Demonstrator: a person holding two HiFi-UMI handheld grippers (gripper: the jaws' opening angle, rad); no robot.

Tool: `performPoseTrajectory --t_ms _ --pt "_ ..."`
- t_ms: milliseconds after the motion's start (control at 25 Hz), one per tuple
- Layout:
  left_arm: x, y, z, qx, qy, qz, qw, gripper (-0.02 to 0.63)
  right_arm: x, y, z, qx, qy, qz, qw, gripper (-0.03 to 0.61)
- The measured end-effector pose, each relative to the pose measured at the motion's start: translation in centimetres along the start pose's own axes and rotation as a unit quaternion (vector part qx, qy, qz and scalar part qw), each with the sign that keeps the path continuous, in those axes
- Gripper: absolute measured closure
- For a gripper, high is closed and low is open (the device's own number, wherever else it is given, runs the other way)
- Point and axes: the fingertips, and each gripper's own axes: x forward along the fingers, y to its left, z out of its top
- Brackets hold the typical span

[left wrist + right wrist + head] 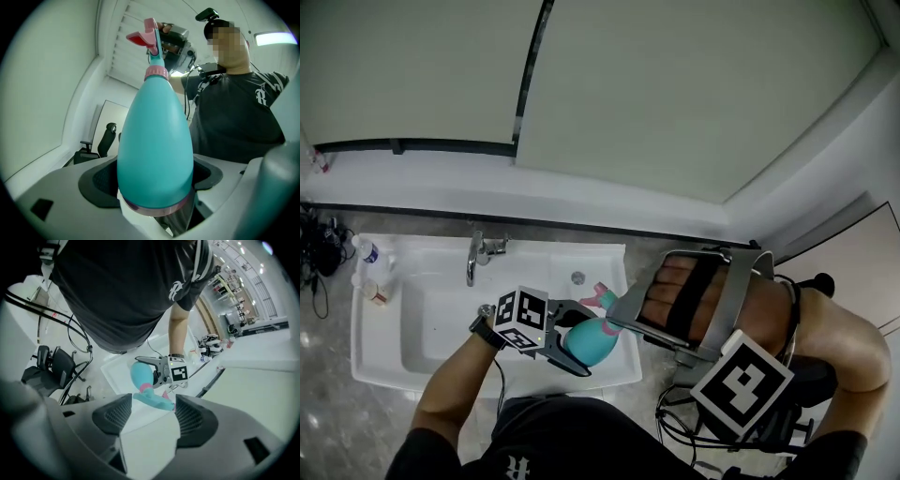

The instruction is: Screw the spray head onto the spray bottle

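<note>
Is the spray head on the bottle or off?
On. The spray head sits on the bottle, above its pink collar; tightness cannot be told.

This is a wash corner inside a workplace, part office and part lab. A white sink with a chrome tap sits against plain pale wall panels, with small bottles on its rim. Black office chairs and a tangle of cables are close by. Beyond them runs a long hall with rows of ceiling lights.

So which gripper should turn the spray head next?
Probably the right gripper: its open jaws flank the spray head, while the left gripper is shut on the spray bottle, steadying it.
</note>
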Motion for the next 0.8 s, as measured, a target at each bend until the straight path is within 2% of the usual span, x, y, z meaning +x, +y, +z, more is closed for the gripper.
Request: performPoseTrajectory --t_ms 240,360,440,520,600,680,720,760,800 --pt "-1.0 -1.2 -0.1 0.005 0.003 -0.025 0.9997 0.195 3.0 0.3 0.0 -0.122 0.024 -0.018 0.992 0.311" --pt "-1.1 -0.2 -0.3 0.005 0.001 -0.001 1.0 0.195 4.4 0.5 0.1 -0.122 0.011 -0.008 0.992 0.327" --pt "-1.5 1.4 -0.7 0.006 0.006 0.044 0.999 0.195 5.2 1.0 -0.3 -0.071 0.0 0.023 0.997 0.423" --pt "-2.0 3.3 -1.3 0.01 0.024 0.099 0.9948 0.195 6.0 1.7 -1.3 0.001 0.002 0.08 0.997 0.46" --pt "-2.3 4.8 -1.9 0.017 0.044 0.148 0.9879 0.195 6.9 1.9 -2.5 0.08 0.008 0.123 0.989 0.479" --pt "-2.8 6.3 -2.3 0.02 0.058 0.195 0.9788 0.195 7.7 1.7 -3.4 0.174 0.009 0.151 0.973 0.483" --pt "-3.1 7.0 -2.5 0.021 0.064 0.221 0.9729 0.195 8.2 1.6 -4.0 0.229 0.009 0.161 0.96 0.485" --pt "-3.4 7.8 -2.7 0.023 0.071 0.25 0.9653 0.195 8.6 1.4 -4.6 0.288 0.01 0.17 0.942 0.485" --pt "-3.7 8.6 -2.9 0.025 0.082 0.282 0.9556 0.195 9.1 1.3 -5.3 0.35 0.01 0.18 0.919 0.485"
